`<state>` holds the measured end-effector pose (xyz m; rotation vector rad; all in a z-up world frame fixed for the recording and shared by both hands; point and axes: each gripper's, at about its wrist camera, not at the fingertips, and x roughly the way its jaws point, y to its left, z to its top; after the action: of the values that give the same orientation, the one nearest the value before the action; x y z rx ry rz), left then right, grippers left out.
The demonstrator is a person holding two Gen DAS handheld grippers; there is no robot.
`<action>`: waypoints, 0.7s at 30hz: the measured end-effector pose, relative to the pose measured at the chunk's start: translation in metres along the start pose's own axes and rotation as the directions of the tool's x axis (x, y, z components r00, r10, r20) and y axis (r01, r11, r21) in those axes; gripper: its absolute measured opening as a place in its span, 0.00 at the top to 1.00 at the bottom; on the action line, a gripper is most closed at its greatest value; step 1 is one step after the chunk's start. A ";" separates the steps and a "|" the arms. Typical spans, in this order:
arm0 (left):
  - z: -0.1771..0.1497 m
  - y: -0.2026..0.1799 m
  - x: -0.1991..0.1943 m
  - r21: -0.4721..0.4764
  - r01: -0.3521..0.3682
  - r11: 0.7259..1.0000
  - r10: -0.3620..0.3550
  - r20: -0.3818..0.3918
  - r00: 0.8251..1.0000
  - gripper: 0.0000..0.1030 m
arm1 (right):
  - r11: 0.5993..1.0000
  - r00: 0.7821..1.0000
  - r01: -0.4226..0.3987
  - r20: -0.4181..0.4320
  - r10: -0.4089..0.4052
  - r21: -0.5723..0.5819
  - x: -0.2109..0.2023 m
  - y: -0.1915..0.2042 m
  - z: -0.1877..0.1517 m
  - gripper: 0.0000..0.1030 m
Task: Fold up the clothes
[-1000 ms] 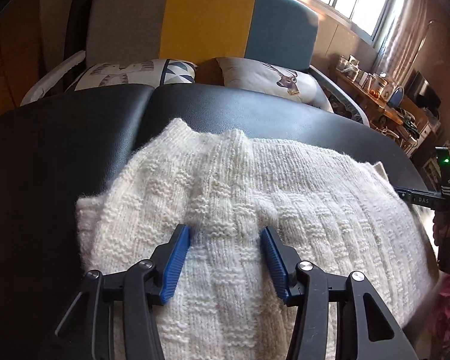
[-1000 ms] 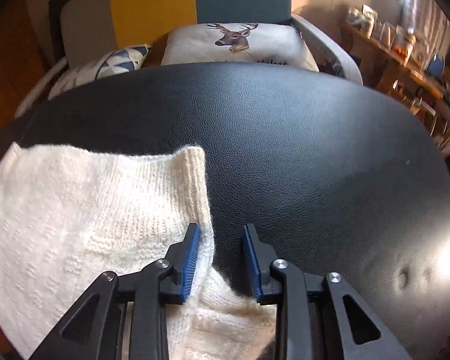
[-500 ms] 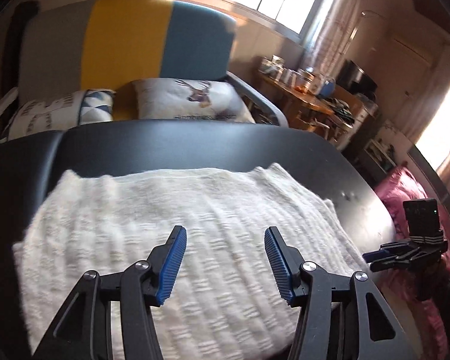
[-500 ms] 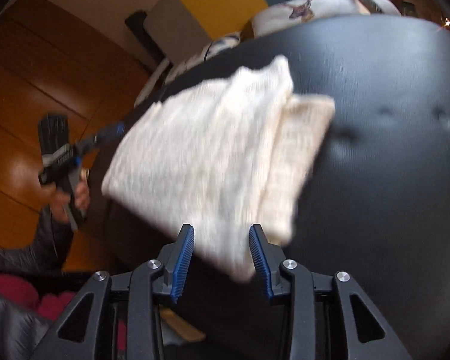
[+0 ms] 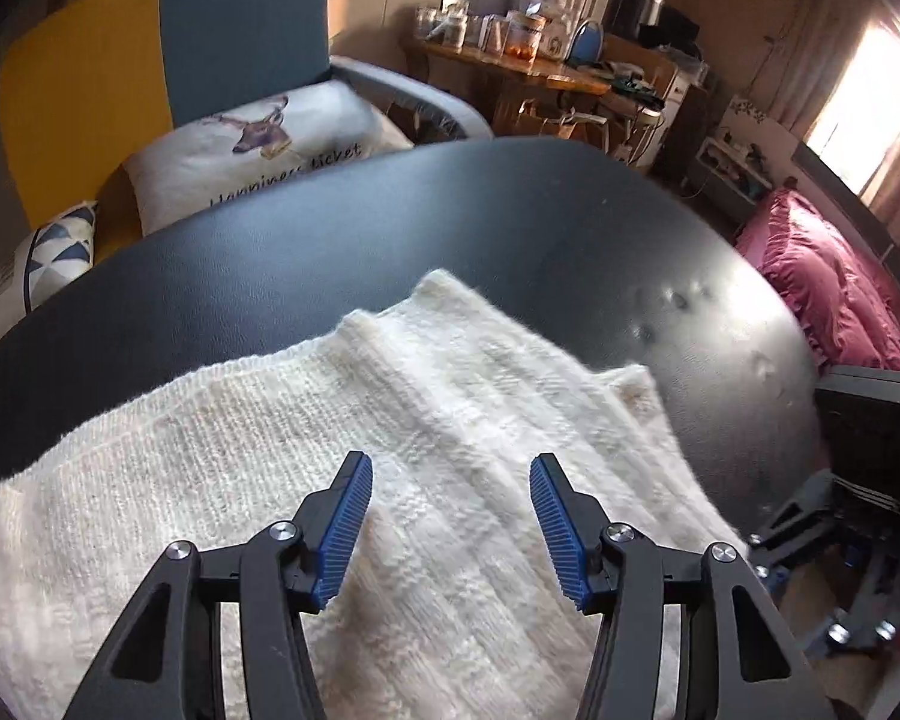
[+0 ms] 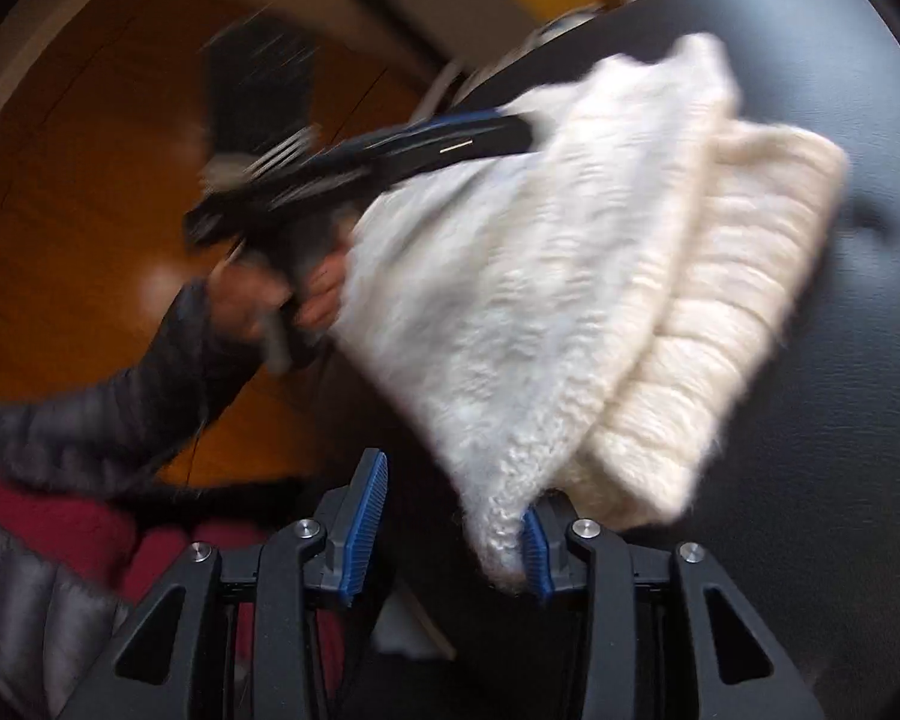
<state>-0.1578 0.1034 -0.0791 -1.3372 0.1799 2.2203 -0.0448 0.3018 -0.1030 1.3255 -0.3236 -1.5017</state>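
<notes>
Both tools have pulled back off the sweater (image 5: 426, 480); left tool (image 5: 450, 516) and right tool (image 6: 450, 516) gape empty. Soft, floppy knit on table (image 5: 390, 228): pinch doubled edges.

- Behind your black padded table (image 5: 390, 228) stood a sofa (image 5: 168, 54) with yellow and teal back panels, holding a deer-print cushion (image 5: 258, 138).
- A cluttered wooden sideboard (image 5: 528, 69) lined the far wall.
- Sunlight came through a curtained window (image 5: 870, 84) above pink bedding (image 5: 834, 294).
- The floor (image 6: 90, 168) was glossy orange wood.
</notes>
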 end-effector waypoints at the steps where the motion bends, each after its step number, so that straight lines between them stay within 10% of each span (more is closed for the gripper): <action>1: -0.005 0.005 0.013 -0.032 -0.007 0.999 0.005 -0.044 0.999 0.39 | 0.999 0.998 0.018 -0.057 -0.020 -0.027 0.007 0.005 -0.002 0.59; 21: -0.014 0.008 0.018 -0.084 -0.021 0.996 0.021 -0.002 1.000 0.34 | 0.976 0.976 0.206 -0.051 -0.210 -0.064 0.009 0.028 -0.024 0.63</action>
<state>-0.1574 0.0984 -0.1023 -1.3871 0.1028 2.2674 -0.0093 0.2931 -0.0952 1.3869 -0.1053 -1.6299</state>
